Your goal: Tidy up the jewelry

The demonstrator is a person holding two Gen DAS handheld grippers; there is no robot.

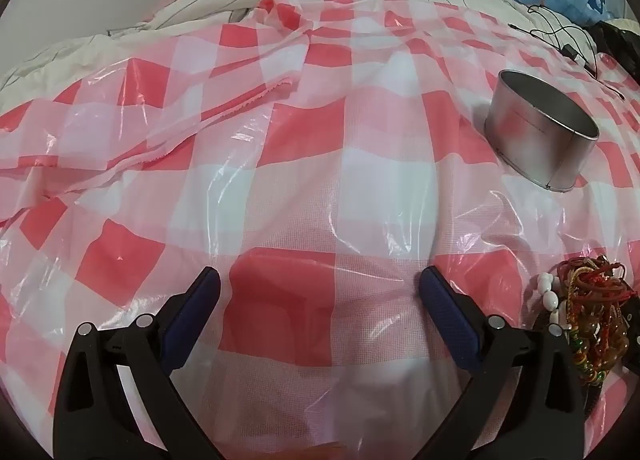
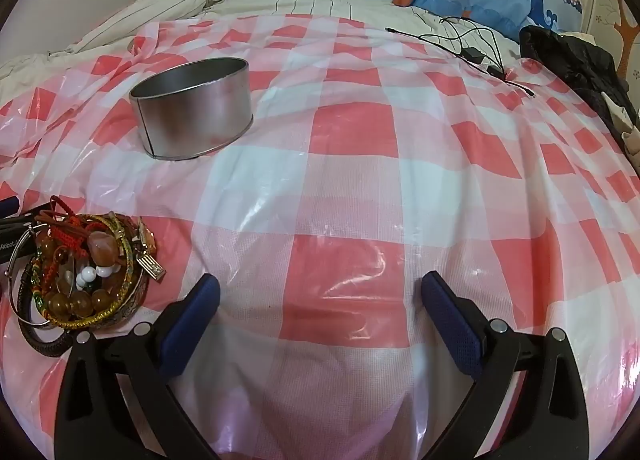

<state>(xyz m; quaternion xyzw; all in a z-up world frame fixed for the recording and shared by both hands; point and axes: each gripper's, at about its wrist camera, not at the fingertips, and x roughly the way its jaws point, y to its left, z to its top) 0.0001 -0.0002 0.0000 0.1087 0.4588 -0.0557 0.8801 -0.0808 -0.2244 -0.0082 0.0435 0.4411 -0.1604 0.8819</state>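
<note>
The left tongs point(image 1: 320, 292) hover over the checked sheet point(image 1: 288, 188), fingers spread wide with nothing between them, probably because no piece has been picked yet. The sheet is glossy plastic laid over the bed, likely to give small items a plain, wipeable surface so they do not sink into the bedding.

Between the two tongs lies the jewelry point(image 2: 86, 272): a tangled heap of amber beads, white beads, red cords, bangles and a dark braided band, touching one another and resting on the sheet. It sits just to the right of the left tongs and just to the left of the right tongs, within easy reach of either. Because the pieces are interlocked, pulling one out may drag others along.

Farther back stands the tin point(image 2: 192, 108), upright and open, well apart from the heap. It looks empty, and it is presumably where the pieces are meant to go, so the sorting seems not yet begun.

The right tongs point(image 2: 320, 292) are likewise spread and empty above bare sheet. Cables point(image 2: 476, 48) and a black bag point(image 2: 576, 60) lie at the far right, beyond the working area.
</note>
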